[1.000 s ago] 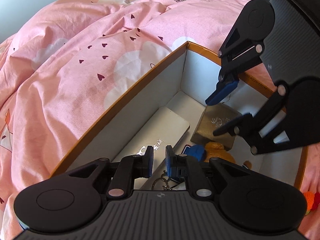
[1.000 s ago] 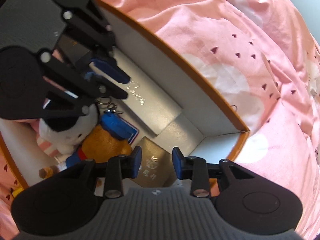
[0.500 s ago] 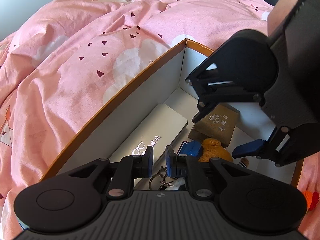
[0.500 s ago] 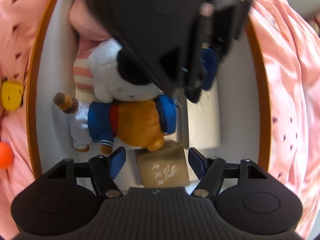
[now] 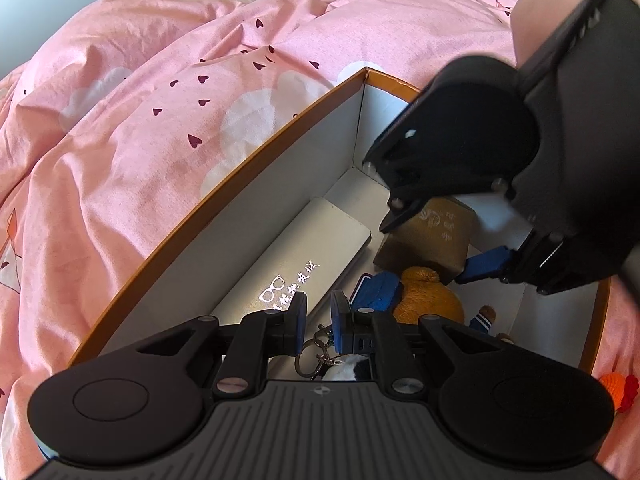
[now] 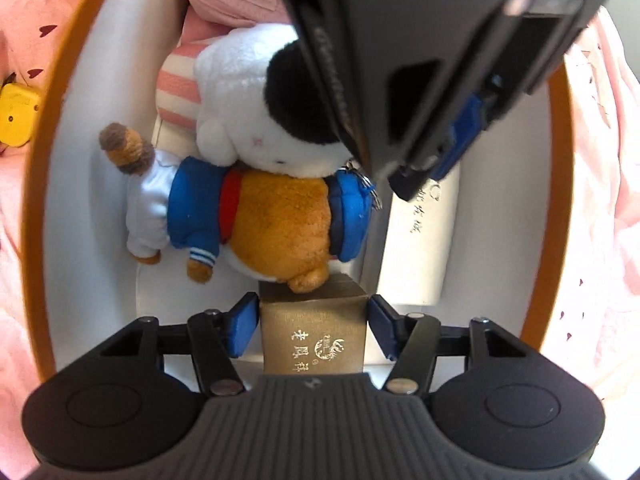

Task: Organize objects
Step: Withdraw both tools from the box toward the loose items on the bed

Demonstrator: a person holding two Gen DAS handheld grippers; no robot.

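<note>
An orange-rimmed white box (image 5: 256, 160) lies on a pink bed. Inside are a gold box (image 6: 314, 332), an orange plush in a blue jacket (image 6: 276, 228), a white-and-black plush (image 6: 256, 124) and a white glasses case (image 6: 424, 248). My right gripper (image 6: 312, 330) is open, its pads on either side of the gold box with small gaps. In the left wrist view it (image 5: 436, 240) straddles the gold box (image 5: 436, 236). My left gripper (image 5: 319, 316) hovers nearly closed above a key ring (image 5: 316, 350), with nothing between its pads.
A pink duvet with hearts and clouds (image 5: 160, 100) surrounds the box. A yellow toy (image 6: 16, 120) lies outside the box's left wall. An orange knitted item (image 5: 616, 392) lies outside on the right. Pink and striped fabric (image 6: 180, 88) fills the box's far end.
My right gripper swung round over the box, opened wide and came down around the gold box. My left gripper stayed nearly still over the key ring.
</note>
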